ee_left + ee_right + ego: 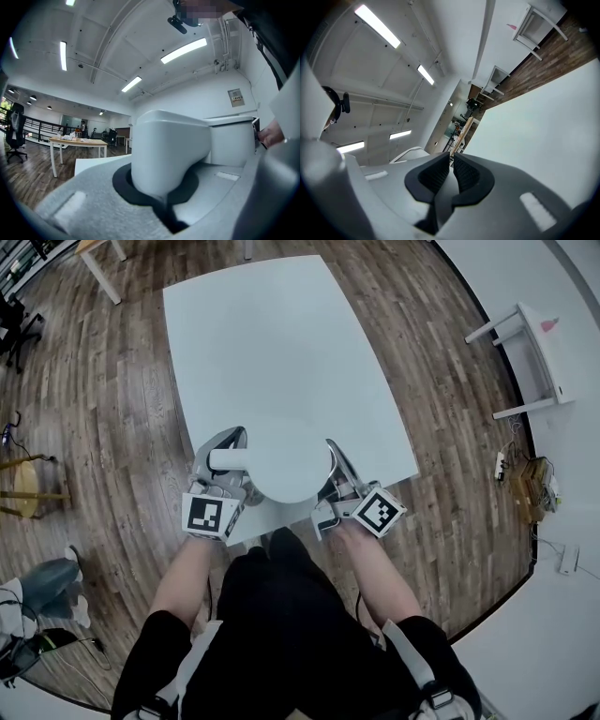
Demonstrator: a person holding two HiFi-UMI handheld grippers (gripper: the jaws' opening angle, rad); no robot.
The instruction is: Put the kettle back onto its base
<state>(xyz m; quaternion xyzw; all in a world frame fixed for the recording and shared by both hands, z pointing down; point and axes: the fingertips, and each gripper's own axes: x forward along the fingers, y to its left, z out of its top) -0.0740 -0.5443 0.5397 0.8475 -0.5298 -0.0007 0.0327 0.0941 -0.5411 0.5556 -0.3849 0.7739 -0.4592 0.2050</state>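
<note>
Kettle [289,463] sat at the near edge of the table [281,343], left gripper [225,463] clamped on its handle [168,154], right gripper [451,174] pinched together on nothing, and I couldn't spot the base, so probably not seated yet.

My kettle [286,465] was plain white, and so was the table [272,334] under it. The floor [103,409] was brown wood, laid in planks. My left gripper [223,463] and right gripper [332,463] were grey, with ribbed black pads [435,174]. Each cube [212,516] bore black-and-white square markers. My clothes [281,634] were black.
</note>
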